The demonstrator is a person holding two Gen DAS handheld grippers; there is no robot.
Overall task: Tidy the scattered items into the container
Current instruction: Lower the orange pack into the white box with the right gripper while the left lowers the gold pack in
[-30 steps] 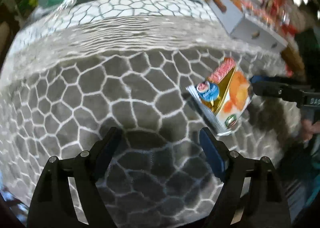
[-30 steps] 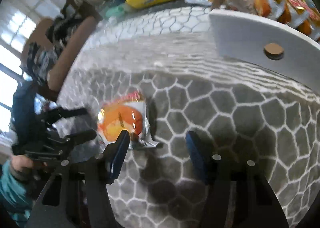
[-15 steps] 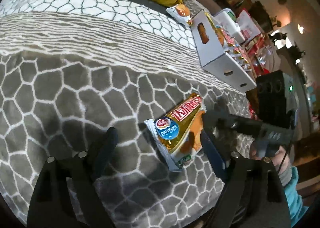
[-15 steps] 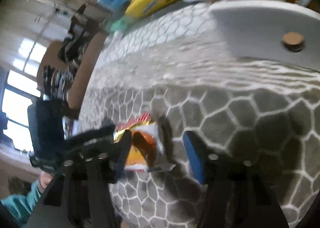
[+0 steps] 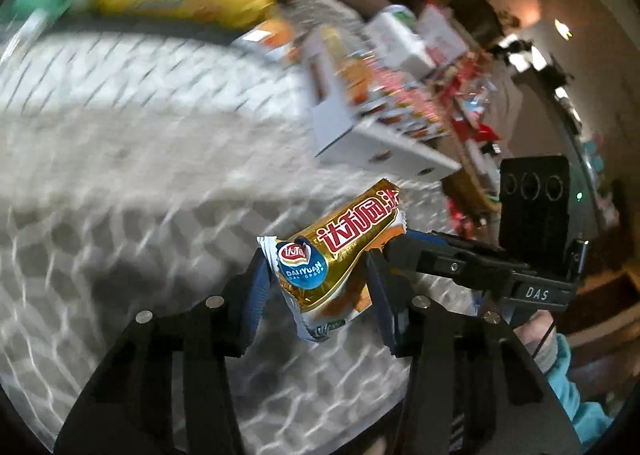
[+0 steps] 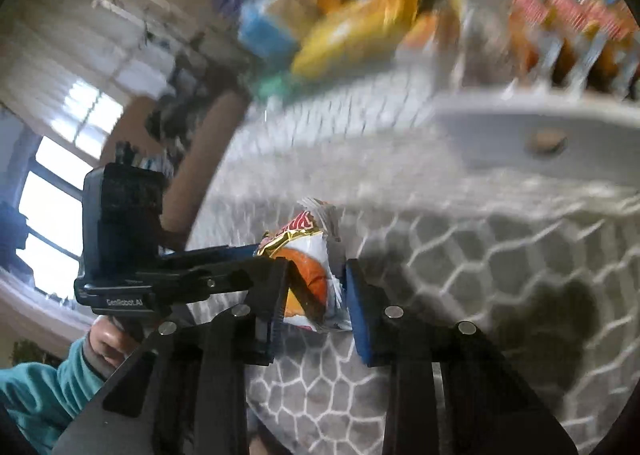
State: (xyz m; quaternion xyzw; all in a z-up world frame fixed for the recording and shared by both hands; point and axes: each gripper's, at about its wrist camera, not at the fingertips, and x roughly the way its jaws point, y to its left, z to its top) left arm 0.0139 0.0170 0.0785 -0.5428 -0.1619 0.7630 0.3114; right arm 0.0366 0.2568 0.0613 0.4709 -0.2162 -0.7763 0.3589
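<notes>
Two tools, left tool (image 5: 318,287) and right tool (image 6: 316,305), are closing on our snack packet (image 5: 340,255); the white box (image 5: 360,135) lies up ahead

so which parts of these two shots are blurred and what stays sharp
Left wrist view: the snack packet and left gripper are sharp, while the patterned cloth and white box are motion-smeared. Right wrist view: the packet between the right gripper fingers is fairly crisp, the far snacks streak, and the window glares.
</notes>
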